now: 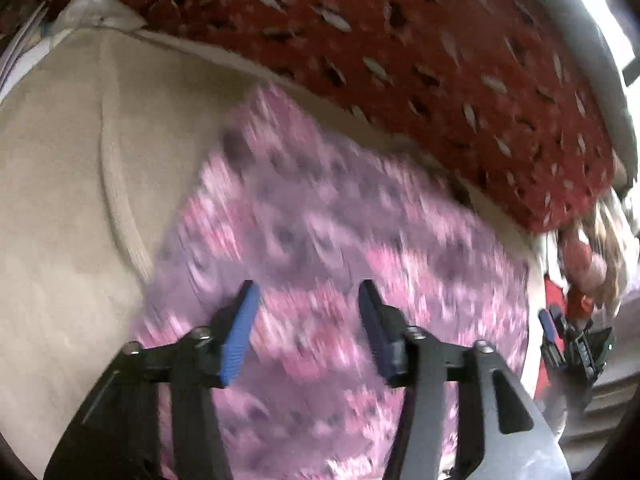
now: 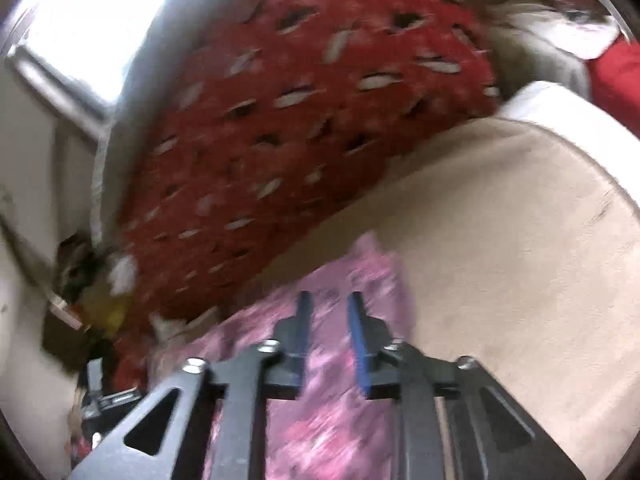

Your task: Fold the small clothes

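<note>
1. At the far left of the left wrist view we saw a white pillow (image 1: 86, 4) against the top edge of a beige cover (image 1: 60, 160), which spread flat across that side and had a raised seam curving down it.
2. In the middle lay the garment (image 1: 320, 220), a pink and purple printed cloth, spread on the beige cover and blurred by motion.
3. Our left gripper (image 1: 308, 292) hung over the near part of the garment with its blue-padded fingers (image 1: 240, 328) spread apart; nothing sat between them, and the cloth lay below, not pinched.
4. Above and to the right ran a red blanket (image 1: 440, 60) with pale and dark leaf marks, bordering the far edge of the beige cover.
5. At the right edge of that view we made out the right gripper (image 1: 552, 332), small and dark, just beside the garment's right edge; past it was a blurred clutter we could not identify.
6. In the right wrist view a bright window (image 2: 100, 12) stood at the upper left, with the red blanket (image 2: 300, 120) sloping down from it.
7. Below, the garment (image 2: 340, 420) ran from the bottom centre up to a corner on the beige cover (image 2: 520, 260).
8. The right gripper (image 2: 330, 300) pointed at that corner with its fingers (image 2: 358, 340) a narrow gap apart; the cloth showed through the gap, and we saw no pinch.
</note>
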`<state>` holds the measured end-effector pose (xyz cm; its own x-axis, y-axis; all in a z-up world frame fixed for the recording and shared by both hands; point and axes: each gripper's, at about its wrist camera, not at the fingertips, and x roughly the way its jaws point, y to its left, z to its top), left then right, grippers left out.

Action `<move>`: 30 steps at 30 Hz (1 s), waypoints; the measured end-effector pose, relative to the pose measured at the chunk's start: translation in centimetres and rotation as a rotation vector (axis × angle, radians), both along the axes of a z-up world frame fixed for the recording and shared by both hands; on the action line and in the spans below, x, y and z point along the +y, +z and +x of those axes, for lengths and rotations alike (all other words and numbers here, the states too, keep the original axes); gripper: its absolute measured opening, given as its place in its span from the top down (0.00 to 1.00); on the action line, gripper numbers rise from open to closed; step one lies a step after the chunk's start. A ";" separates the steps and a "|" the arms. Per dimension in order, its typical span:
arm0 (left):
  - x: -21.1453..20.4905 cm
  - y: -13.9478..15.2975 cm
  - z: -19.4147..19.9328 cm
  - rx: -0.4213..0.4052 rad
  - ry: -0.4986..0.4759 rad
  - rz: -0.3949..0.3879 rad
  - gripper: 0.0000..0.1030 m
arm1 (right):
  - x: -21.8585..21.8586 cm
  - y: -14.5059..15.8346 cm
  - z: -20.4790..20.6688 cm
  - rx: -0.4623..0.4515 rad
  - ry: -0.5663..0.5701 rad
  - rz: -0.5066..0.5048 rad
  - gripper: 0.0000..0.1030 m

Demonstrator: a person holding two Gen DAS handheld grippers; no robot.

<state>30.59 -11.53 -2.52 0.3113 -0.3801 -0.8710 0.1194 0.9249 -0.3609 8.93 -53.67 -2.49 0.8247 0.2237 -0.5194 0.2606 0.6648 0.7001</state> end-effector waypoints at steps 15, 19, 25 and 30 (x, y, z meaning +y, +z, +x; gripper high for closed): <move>0.7 -2.0 -6.4 0.057 0.021 0.125 0.39 | 7.8 -3.0 -7.0 0.191 0.310 -0.249 0.58; 0.1 -1.3 -7.7 0.091 0.029 0.132 0.35 | 8.5 0.1 -9.3 0.158 0.290 -0.294 0.56; -2.1 -2.7 -9.5 0.023 -0.016 0.250 0.15 | 10.3 -2.9 -10.6 0.184 0.281 -0.426 0.47; -3.5 -3.4 -10.5 -0.020 -0.002 0.293 0.00 | 12.3 -3.0 -10.5 0.167 0.252 -0.533 0.39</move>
<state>20.05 -15.07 -5.88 0.3291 -0.1139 -0.9374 0.1262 0.9891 -0.0758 -1.57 -41.35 -5.45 0.6783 0.0754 -0.7309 0.1273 0.9676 0.2179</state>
